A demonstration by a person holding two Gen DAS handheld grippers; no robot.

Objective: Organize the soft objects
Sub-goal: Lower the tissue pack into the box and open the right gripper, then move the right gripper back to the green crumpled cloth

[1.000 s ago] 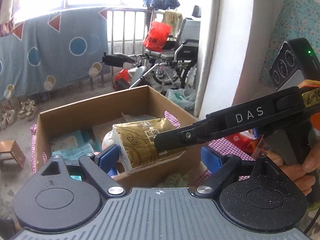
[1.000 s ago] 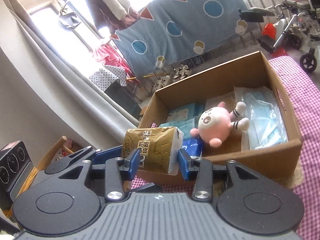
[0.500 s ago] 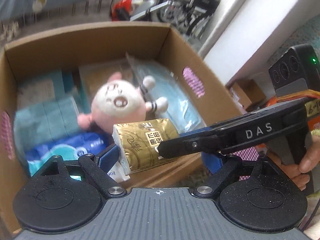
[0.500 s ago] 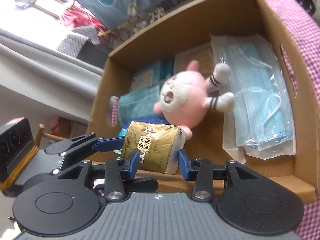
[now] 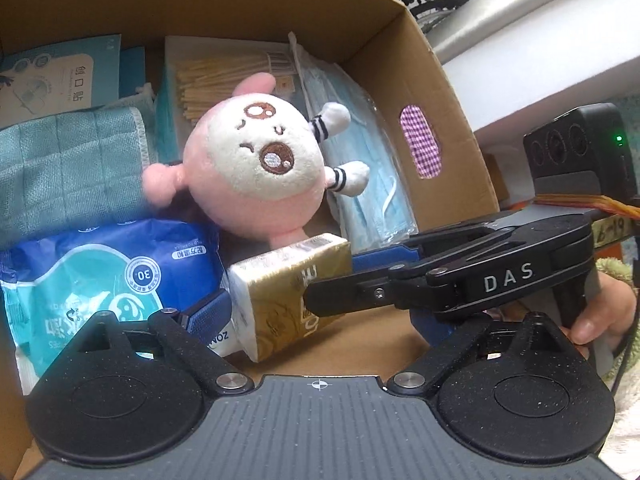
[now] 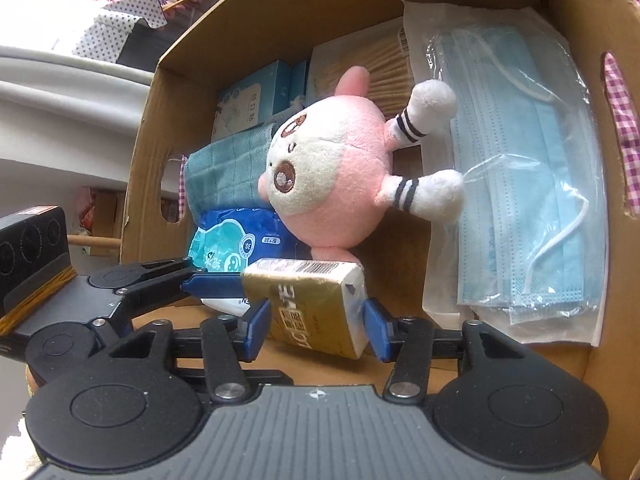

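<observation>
Gold tissue pack (image 6: 316,304) sits low-centre in the right wrist view, tilted, long axis running from lower left up toward the upper right, white end panel facing right. It's inside the cardboard box (image 6: 280,8), at the near wall, just below the pink plush (image 6: 332,176).

Right gripper (image 6: 316,328): jaws have just been opening, pack between them, small gaps showing on both sides, so pads look clear of it. Left gripper (image 5: 320,320): jaws also just opened further, near full width; left pad sits by the pack's white end, and the right gripper's arm blocks the other pad.

Box contents, left wrist view: plush mid-frame, face up, striped feet pointing right. Blue wipes pack (image 5: 100,280) lower left. Teal cloth (image 5: 68,160) left. Bagged face masks (image 5: 360,184) along the right wall. Pkg of cotton swabs (image 5: 224,84) at the back, teal cartons (image 5: 60,76) upper left.
</observation>
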